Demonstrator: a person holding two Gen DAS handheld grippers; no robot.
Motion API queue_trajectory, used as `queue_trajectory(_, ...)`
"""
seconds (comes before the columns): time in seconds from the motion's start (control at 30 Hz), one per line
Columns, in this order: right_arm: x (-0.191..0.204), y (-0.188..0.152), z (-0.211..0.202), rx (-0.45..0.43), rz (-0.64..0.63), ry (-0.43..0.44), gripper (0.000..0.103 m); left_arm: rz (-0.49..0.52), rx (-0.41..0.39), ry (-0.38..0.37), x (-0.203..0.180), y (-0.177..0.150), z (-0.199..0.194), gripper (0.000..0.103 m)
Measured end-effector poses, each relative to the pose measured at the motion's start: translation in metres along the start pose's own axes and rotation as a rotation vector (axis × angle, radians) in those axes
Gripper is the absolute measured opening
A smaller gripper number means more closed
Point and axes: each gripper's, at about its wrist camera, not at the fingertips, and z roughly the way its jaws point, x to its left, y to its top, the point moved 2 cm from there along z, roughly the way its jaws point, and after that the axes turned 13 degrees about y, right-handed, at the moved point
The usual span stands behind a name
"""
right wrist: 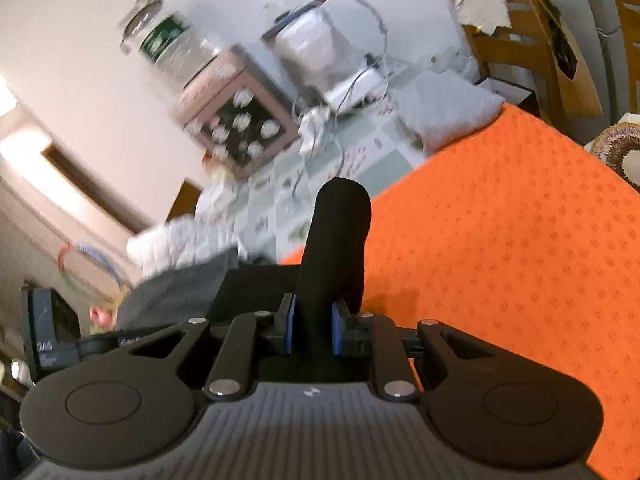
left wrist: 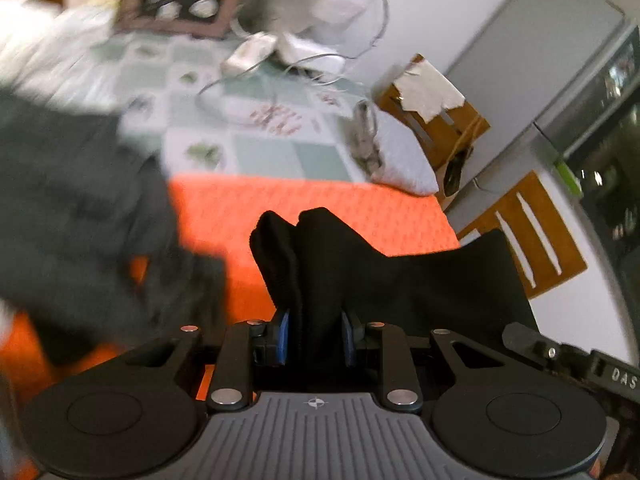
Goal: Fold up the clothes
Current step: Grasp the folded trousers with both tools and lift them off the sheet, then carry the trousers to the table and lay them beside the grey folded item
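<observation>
- Between the blue pads of the left claw (left wrist: 315,338) sits a bunch of black cloth (left wrist: 360,276); the jaws are clamped on it, and the cloth rises in two humps ahead of the tips, then spreads off to the right.
- Right claw (right wrist: 313,328) is likewise closed on black cloth (right wrist: 336,240), which stands up in one rounded fold just ahead of its pads.
- Beneath and ahead of both claws lies an orange mat (left wrist: 320,208).
- Left of the left claw, a grey garment (left wrist: 76,208) lies blurred over the mat's edge.
- Beyond the mat, farther ahead, is a checked tablecloth (left wrist: 272,152) with white cables (left wrist: 256,60) and a pink box (right wrist: 236,120).
- Ahead and right of the left claw stand wooden chairs (left wrist: 524,232).
- Left of the right claw's base, part of the other gripper's body shows at the frame edge.
</observation>
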Motion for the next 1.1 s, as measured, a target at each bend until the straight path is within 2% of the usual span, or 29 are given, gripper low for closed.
queue_trajectory(0.3, -0.057, 0.064, 0.078, -0.211, 0.163, -0.027, 0.020, 0.285, -0.012, -0.004, -0.051, 0.132, 0.091, 0.027)
queue_trajectory(0.43, -0.086, 0.087, 0.121, -0.309, 0.248, -0.044, 0.020, 0.375, 0.019, 0.047, -0.072, 0.183, 0.145, 0.027)
queue_trajectory(0.57, -0.109, 0.101, 0.169, -0.367, 0.318, -0.052, 0.020, 0.428, 0.019, 0.068, -0.083, 0.225, 0.189, 0.027)
queue_trajectory(0.73, -0.127, 0.106, 0.221, -0.384, 0.351, -0.039, 0.021, 0.428, 0.032, 0.043, -0.082, 0.267, 0.235, 0.027)
queue_trajectory(0.9, -0.138, 0.103, 0.260, -0.338, 0.314, -0.071, 0.025, 0.429, 0.021, 0.019, -0.070, 0.279, 0.275, 0.027)
queue_trajectory(1.0, -0.138, 0.103, 0.267, -0.304, 0.268, -0.116, 0.034, 0.357, 0.002, 0.001, -0.059, 0.287, 0.285, 0.027)
queue_trajectory(1.07, -0.137, 0.104, 0.271, -0.261, 0.247, -0.159, 0.047, 0.301, -0.004, 0.007, -0.051, 0.293, 0.289, 0.028)
queue_trajectory(1.1, -0.136, 0.105, 0.272, -0.239, 0.241, -0.177, 0.049, 0.289, -0.010, 0.002, -0.048, 0.294, 0.287, 0.028)
